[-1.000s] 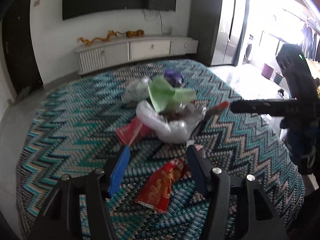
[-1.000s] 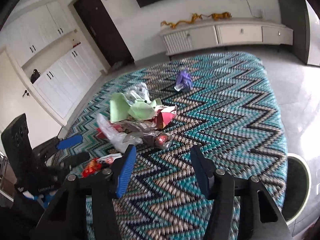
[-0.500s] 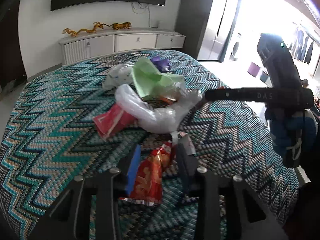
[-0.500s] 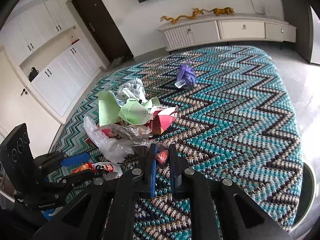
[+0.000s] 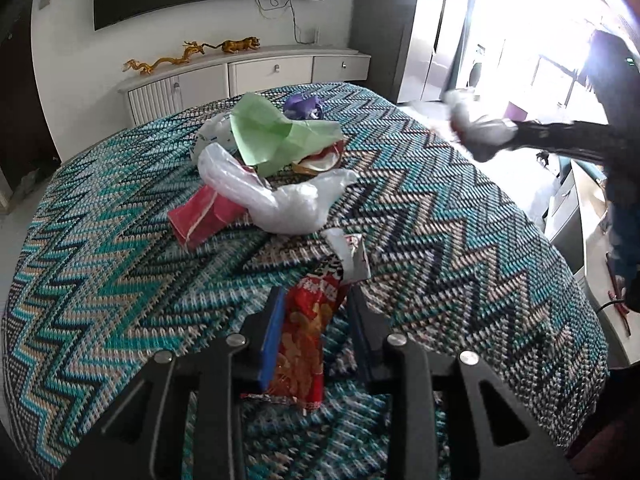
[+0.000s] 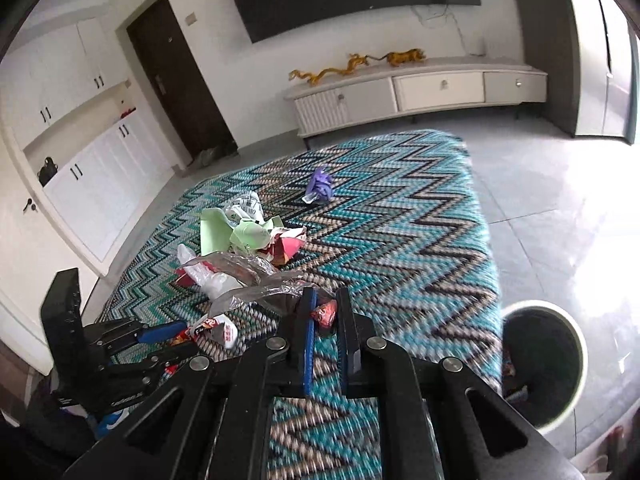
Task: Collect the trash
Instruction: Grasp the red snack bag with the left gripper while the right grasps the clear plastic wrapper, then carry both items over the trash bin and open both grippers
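Observation:
My left gripper (image 5: 316, 304) is shut on a red snack bag (image 5: 306, 328) at the near edge of the zigzag cloth. It also shows in the right wrist view (image 6: 160, 340). My right gripper (image 6: 326, 312) is shut on a crinkled silver wrapper (image 6: 256, 284) with a red end and holds it above the cloth. In the left wrist view the right gripper (image 5: 500, 136) is blurred at the right. A trash pile lies mid-table: green paper (image 5: 276, 136), a clear plastic bag (image 5: 280, 200), a red packet (image 5: 204, 216).
A purple wrapper (image 6: 319, 186) lies apart at the far side of the table (image 6: 420, 208). A white bin with a black liner (image 6: 540, 360) stands on the floor at the table's right. A low white cabinet (image 6: 416, 92) runs along the far wall.
Both grippers have closed, the left on the snack bag, the right on the silver wrapper. The right gripper has lifted and swung right with the wrapper.

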`<state>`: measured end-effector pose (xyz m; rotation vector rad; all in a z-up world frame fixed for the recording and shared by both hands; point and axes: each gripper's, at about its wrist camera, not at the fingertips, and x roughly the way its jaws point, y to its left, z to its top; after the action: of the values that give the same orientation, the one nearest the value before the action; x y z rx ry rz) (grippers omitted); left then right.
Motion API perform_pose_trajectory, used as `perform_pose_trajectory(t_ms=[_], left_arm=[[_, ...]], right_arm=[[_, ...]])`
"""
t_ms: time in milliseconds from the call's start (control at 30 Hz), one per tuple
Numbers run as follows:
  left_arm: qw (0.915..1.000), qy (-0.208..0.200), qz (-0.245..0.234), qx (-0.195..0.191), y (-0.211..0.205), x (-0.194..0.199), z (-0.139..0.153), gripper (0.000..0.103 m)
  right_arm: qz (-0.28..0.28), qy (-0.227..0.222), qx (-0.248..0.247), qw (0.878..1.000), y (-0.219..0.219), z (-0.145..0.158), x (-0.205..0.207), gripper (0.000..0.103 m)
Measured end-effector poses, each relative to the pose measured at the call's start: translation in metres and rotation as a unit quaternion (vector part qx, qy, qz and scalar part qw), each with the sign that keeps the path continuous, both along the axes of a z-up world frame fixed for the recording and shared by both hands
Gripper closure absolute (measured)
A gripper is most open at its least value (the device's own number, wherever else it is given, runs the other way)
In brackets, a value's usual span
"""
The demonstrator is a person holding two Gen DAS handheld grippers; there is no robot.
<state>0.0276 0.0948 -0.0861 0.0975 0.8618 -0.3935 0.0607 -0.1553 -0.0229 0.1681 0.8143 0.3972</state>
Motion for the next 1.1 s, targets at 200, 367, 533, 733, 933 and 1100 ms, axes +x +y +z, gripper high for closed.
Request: perform_pose_trajectory(t_ms=[200, 367, 533, 733, 933, 1100], left_arm=[[1.0, 0.0, 0.006, 0.006, -0.005, -0.017, 0.003, 0.073], [0.9997, 0.004, 0.02, 0.014, -0.009, -0.02, 0.001, 0.073], [0.9991, -0.002, 0.042, 0.012, -0.008, -0.019, 0.002, 0.08], [0.9967, -0.02, 0.077, -0.01, 0.0, -0.027, 0.022, 0.088], [0.994, -0.054, 0.093, -0.018, 0.001, -0.045, 0.065, 0.088], [0.9922, -0.084, 0.092, -0.006, -0.017, -0.056, 0.095, 0.088]], right_arm=[[-0.02, -0.019, -0.001, 1.0, -0.021, 0.018, -0.038, 0.094], [-0.033, -0.031, -0.001, 0.999, -0.033, 0.028, -0.066, 0.094], [-0.045, -0.044, 0.002, 0.998, -0.044, 0.041, -0.09, 0.095], [-0.058, -0.058, 0.012, 0.997, -0.057, 0.053, -0.113, 0.095], [-0.047, -0.069, 0.041, 0.996, -0.066, 0.05, -0.127, 0.095], [-0.047, -0.067, 0.062, 0.995, -0.081, 0.041, -0.127, 0.095]])
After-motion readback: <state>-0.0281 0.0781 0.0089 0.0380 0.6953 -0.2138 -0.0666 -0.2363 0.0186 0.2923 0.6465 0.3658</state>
